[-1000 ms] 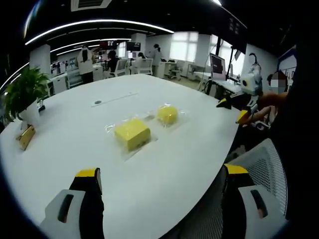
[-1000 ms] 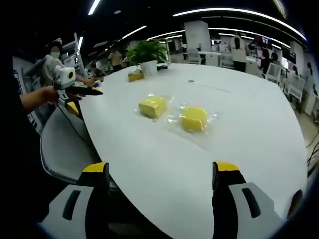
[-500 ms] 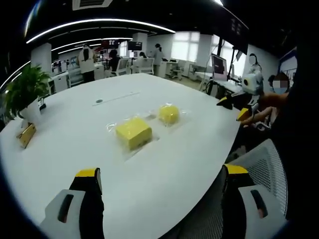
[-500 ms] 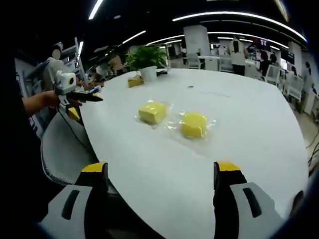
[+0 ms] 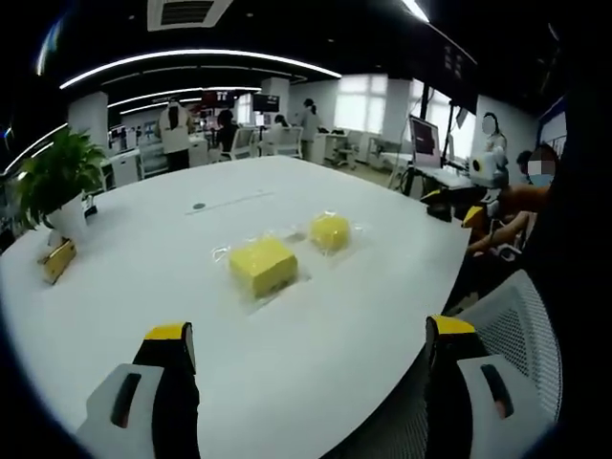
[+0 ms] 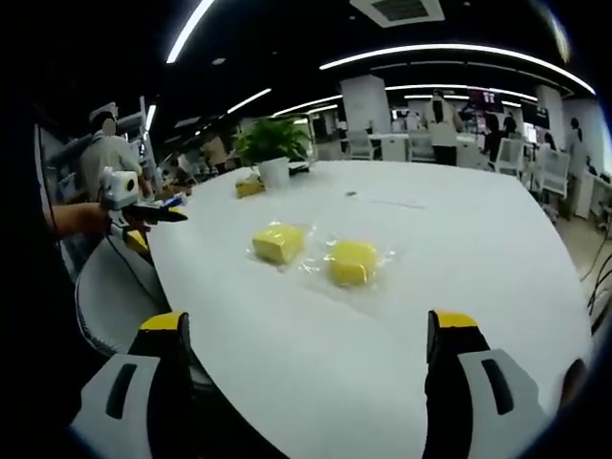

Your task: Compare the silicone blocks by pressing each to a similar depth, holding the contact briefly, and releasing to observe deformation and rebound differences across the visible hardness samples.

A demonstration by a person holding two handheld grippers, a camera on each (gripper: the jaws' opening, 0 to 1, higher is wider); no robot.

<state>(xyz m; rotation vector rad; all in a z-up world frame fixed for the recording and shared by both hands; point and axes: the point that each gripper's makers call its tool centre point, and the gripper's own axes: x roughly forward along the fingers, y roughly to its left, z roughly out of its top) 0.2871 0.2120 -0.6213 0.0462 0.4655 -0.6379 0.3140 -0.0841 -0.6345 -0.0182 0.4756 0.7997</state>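
Two yellow silicone blocks in clear wrap lie side by side on the white table [image 5: 143, 287]. In the left gripper view the squarer block [image 5: 263, 265] is nearer and the rounder block [image 5: 330, 230] lies beyond it. In the right gripper view the squarer block [image 6: 277, 242] is on the left and the rounder block [image 6: 352, 261] on the right. My left gripper [image 5: 308, 330] is open and empty, well short of the blocks. My right gripper [image 6: 308, 320] is also open and empty, above the table edge. Each gripper appears in the other's view, hand-held off the table: right gripper [image 5: 481, 186], left gripper [image 6: 129, 201].
A potted plant [image 5: 53, 182] and a small yellow stand [image 5: 57, 259] sit at the table's far left. A white mesh chair [image 5: 516, 320] is by the near edge, seen too as the chair [image 6: 115, 296]. A round grommet [image 5: 198, 205] lies mid-table. People and desks fill the background.
Both views have shifted a little, so the blocks appear slightly smaller and higher; the blocks themselves have not moved. Both grippers stay open and empty.
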